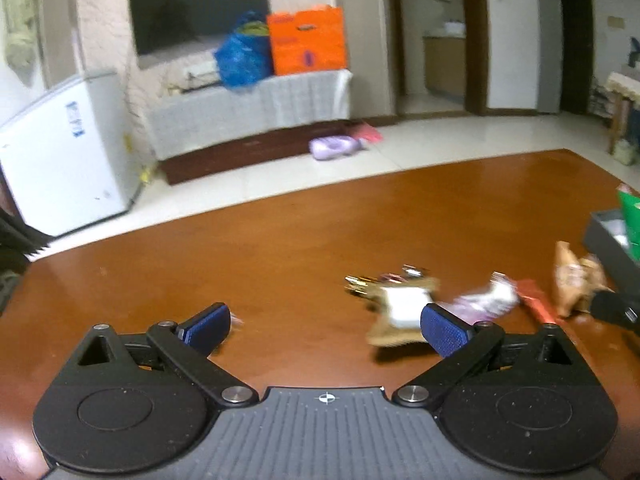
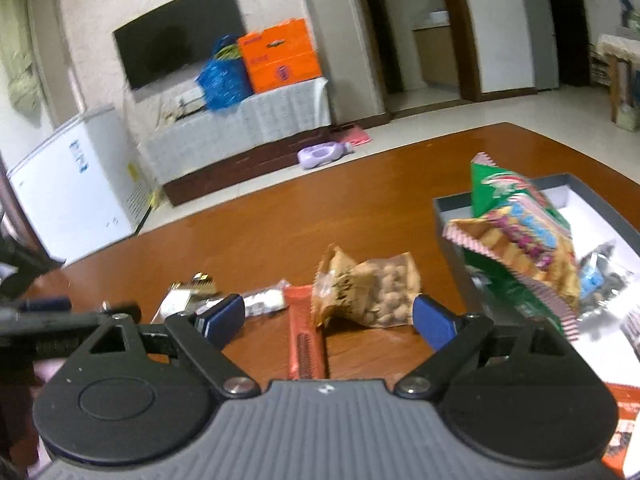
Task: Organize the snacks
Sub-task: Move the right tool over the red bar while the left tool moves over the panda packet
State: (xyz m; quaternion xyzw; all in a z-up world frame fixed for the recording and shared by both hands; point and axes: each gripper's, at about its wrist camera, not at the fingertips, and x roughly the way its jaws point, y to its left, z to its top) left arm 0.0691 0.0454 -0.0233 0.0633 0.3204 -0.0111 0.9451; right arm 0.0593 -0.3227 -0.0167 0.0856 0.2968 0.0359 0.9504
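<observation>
Two tongs: you hold one in each hand, both over the glossy brown wooden worktop (image 1: pixel 280 240).
Left tongs (image 1: pixel 324 328): released, blue pads spread wide, nothing between them; bare worktop shows in the gap.
Right tongs (image 2: pixel 328 316): released, pads wide apart, gripping nothing; the flat red wrapped bar (image 2: pixel 306 340) lies on the worktop between the pads, touching neither as far as you can see.
Tan pack with white label (image 1: pixel 400 312): on the worktop just ahead of the left tongs' right-hand pad, blurred.
Small gold-wrapped sweets (image 1: pixel 368 280): just beyond that tan pack.
White and purple wrapped snack (image 1: pixel 488 298): beside the tan pack, between it and the red bar.
Brown clear-window bag of round nuts (image 2: pixel 372 292): on the worktop next to the red bar, just ahead of the right tongs' right-hand pad.
Dark grey open box with white inside (image 2: pixel 580 196): on the worktop to the right of the nut bag.
Green crisp bag with pink zigzag edge (image 2: pixel 516 236): leaning over the box's near wall, partly inside.
Silver and blue packet (image 2: pixel 604 276): inside the box behind the green bag.
Image quality: both views smeared, print on packs unreadable.
</observation>
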